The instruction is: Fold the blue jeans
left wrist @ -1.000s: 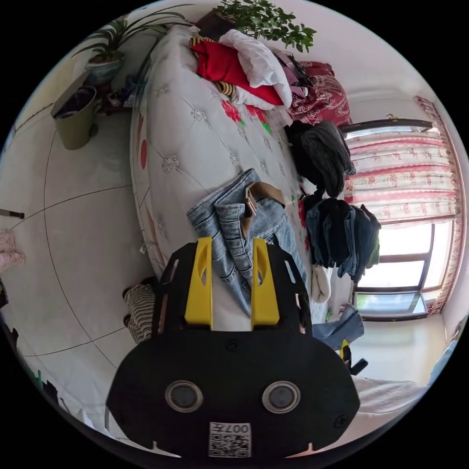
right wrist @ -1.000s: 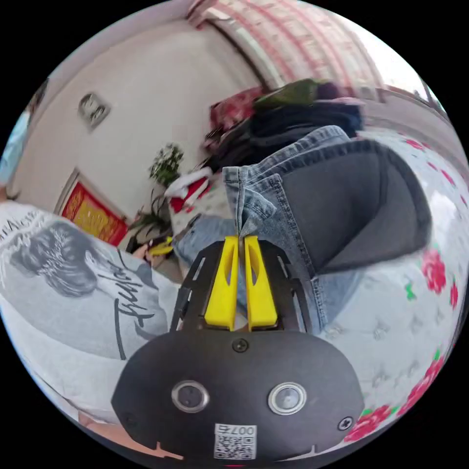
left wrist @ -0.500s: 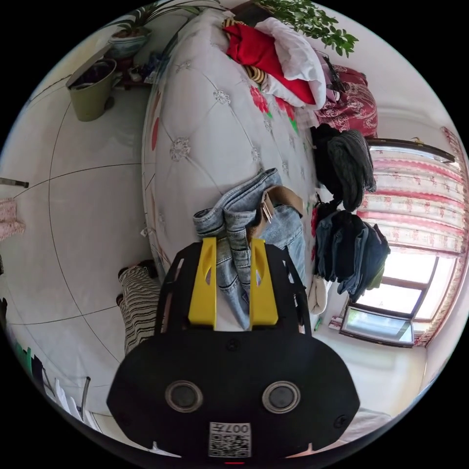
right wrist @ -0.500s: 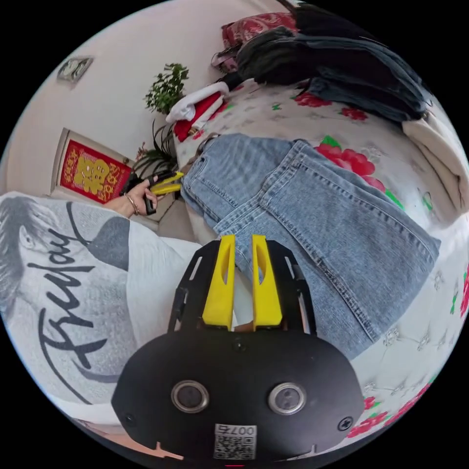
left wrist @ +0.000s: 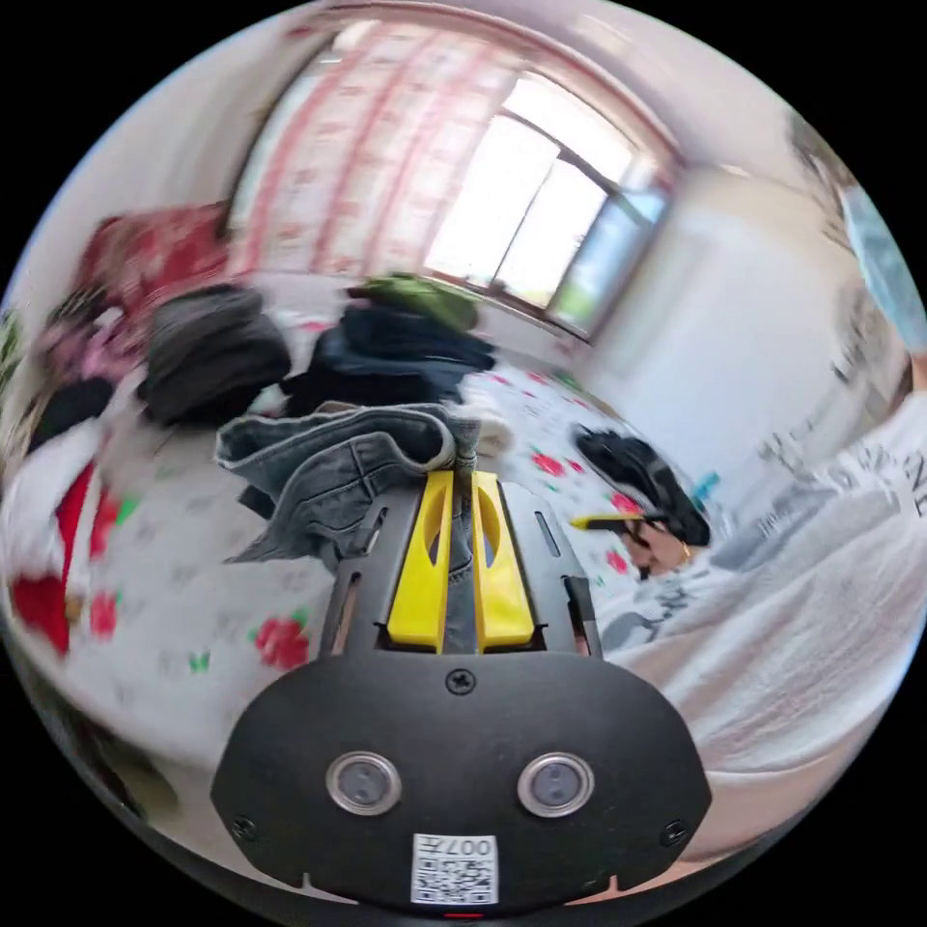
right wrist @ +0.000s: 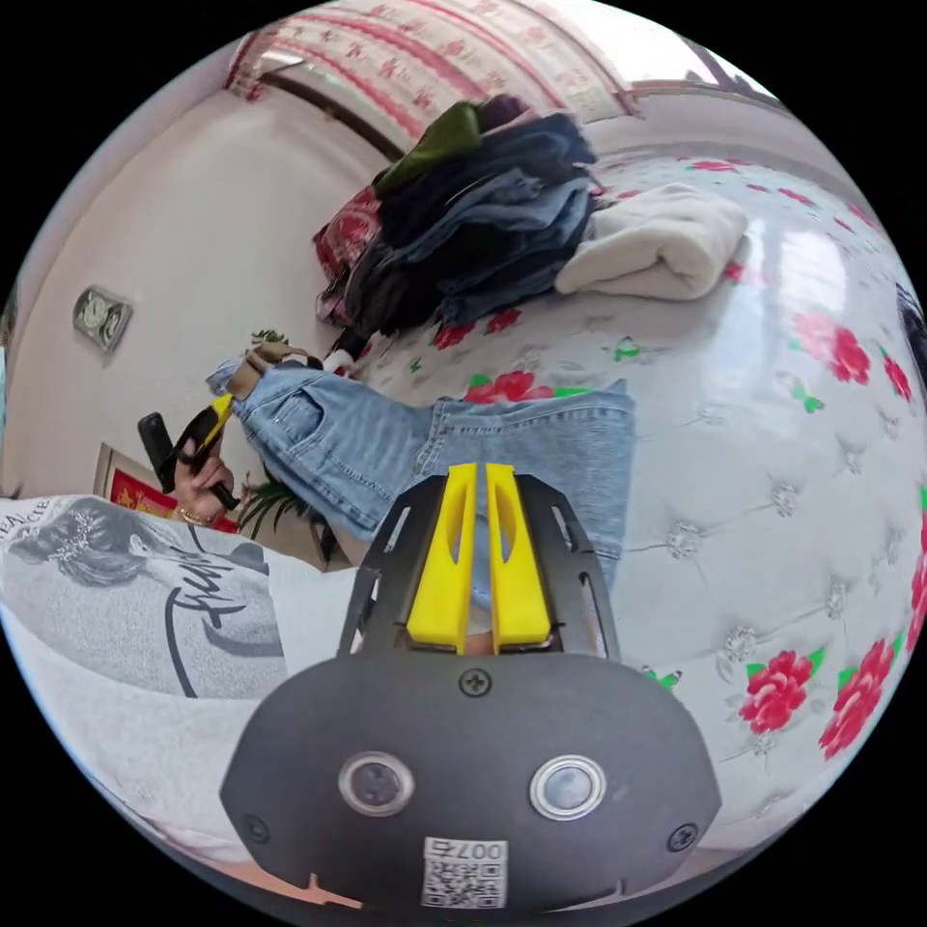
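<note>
Support surface: bed (right wrist: 772,463) with a white tufted cover printed with red flowers. Blue jeans (right wrist: 521,439) lie partly on it, the waistband end lifted off the surface. Beyond them a pile of dark clothes (right wrist: 473,222) rests on the cover, with a folded cream garment (right wrist: 657,246) just beside the pile. Left gripper view is blurred: a red garment (left wrist: 48,550) at the bed's edge.

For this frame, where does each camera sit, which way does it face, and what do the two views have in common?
Left gripper view: rides the left gripper, whose jaws are clamped on the blue jeans; faces across the floral bed toward the window; a white sleeve shows.
Right gripper view: rides the right gripper, jaws nearly closed over the jeans' near edge; faces along the bed toward the clothes pile and wall; the printed shirt shows.
Shared: the jeans, bed and pile; each shows the other gripper in the person's hand.
</note>
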Motion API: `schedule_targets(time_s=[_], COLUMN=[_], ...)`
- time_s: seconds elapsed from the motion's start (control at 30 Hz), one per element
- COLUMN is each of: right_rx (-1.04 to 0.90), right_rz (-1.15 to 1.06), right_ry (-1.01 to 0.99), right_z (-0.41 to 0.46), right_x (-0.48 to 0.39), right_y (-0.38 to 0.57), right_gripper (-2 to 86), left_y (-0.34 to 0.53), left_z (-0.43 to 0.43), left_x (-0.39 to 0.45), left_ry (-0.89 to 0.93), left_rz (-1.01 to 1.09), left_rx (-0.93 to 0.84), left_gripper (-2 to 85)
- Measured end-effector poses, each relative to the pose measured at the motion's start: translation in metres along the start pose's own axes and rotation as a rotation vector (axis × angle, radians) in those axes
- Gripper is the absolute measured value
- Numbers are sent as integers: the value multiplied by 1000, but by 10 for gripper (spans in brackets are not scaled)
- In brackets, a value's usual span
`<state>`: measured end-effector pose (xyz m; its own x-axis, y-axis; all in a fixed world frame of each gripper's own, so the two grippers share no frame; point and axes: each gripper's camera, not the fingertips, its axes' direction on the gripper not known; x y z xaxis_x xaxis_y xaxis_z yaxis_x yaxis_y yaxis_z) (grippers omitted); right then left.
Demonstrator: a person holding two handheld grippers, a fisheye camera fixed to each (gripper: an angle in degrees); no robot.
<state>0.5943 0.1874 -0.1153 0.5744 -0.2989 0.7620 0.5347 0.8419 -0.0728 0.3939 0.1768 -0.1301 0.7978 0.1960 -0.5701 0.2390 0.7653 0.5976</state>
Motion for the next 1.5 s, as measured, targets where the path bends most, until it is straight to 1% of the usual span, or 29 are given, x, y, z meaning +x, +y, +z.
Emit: schedule_targets(time_s=[0.03,0.07,0.1,0.13,0.2,0.27,0.33,0.37,0.43,0.5,0.53,0.57,0.63,0.73,0.77,0.83,0.9,0.97,1.03,1.1,1.13,1.17,1.2,1.23,1.3,1.37,1.43,1.5], right_rx=[46,87,107,145,193,221,215,198,161,114,86,58,29,-20,-38,-63,-103,-105,-61,17,102,161,176,165,98,-16,-91,-153], right_rz=[39,82,103,148,214,291,346,376,409,440,453,464,469,489,498,490,479,472,455,434,419,400,385,363,358,280,286,338], right_ry=[11,13,11,5,-17,-58,-89,-103,-114,-131,-138,-132,-134,-151,-125,-53,-35,-83,-145,-269,-421,-507,-520,-497,-361,-88,39,4], right_z=[-19,-35,-43,-58,-76,-90,-93,-91,-84,-74,-68,-61,-51,-30,-24,-23,-25,-37,-51,-63,-70,-73,-73,-70,-58,-35,-15,3], right_x=[17,34,43,61,87,120,145,160,182,203,215,227,242,261,265,267,271,277,277,275,272,265,260,251,242,233,241,260], right_y=[5,11,14,21,33,49,59,65,69,68,65,61,53,42,39,36,33,28,25,20,14,3,-4,-22,-47,-66,-65,-52], right_gripper=[10,14,16,25,37,52,65,73,84,92,95,98,100,95,90,79,64,43,31,24,23,23,25,29,44,75,98,113], left_y=[-18,-24,-32,-32,-24,-12,11,18,49,72,86,92,111,125,128,119,111,99,78,60,47,39,25,12,2,10,46,75], left_z=[30,47,86,125,173,204,225,226,227,227,230,232,249,288,297,307,308,301,286,272,261,255,244,234,230,237,249,247], left_x=[32,46,71,90,105,101,73,62,10,-28,-49,-59,-85,-99,-100,-104,-109,-116,-124,-130,-133,-135,-136,-137,-149,-173,-219,-244], left_ry=[95,143,228,291,306,277,234,222,159,132,132,141,198,285,295,263,304,357,415,445,452,456,468,447,374,337,347,376], left_rz=[121,168,228,255,238,177,52,17,-163,-291,-370,-404,-512,-603,-612,-563,-520,-506,-474,-457,-430,-413,-363,-308,-274,-281,-420,-512], left_rx=[-53,-87,-161,-239,-316,-379,-463,-473,-513,-542,-552,-556,-557,-590,-607,-637,-640,-605,-543,-500,-482,-470,-446,-448,-494,-538,-595,-591], left_gripper=[36,40,48,56,66,75,92,95,108,119,126,128,136,136,134,110,62,51,47,45,44,44,43,44,45,46,46,47])
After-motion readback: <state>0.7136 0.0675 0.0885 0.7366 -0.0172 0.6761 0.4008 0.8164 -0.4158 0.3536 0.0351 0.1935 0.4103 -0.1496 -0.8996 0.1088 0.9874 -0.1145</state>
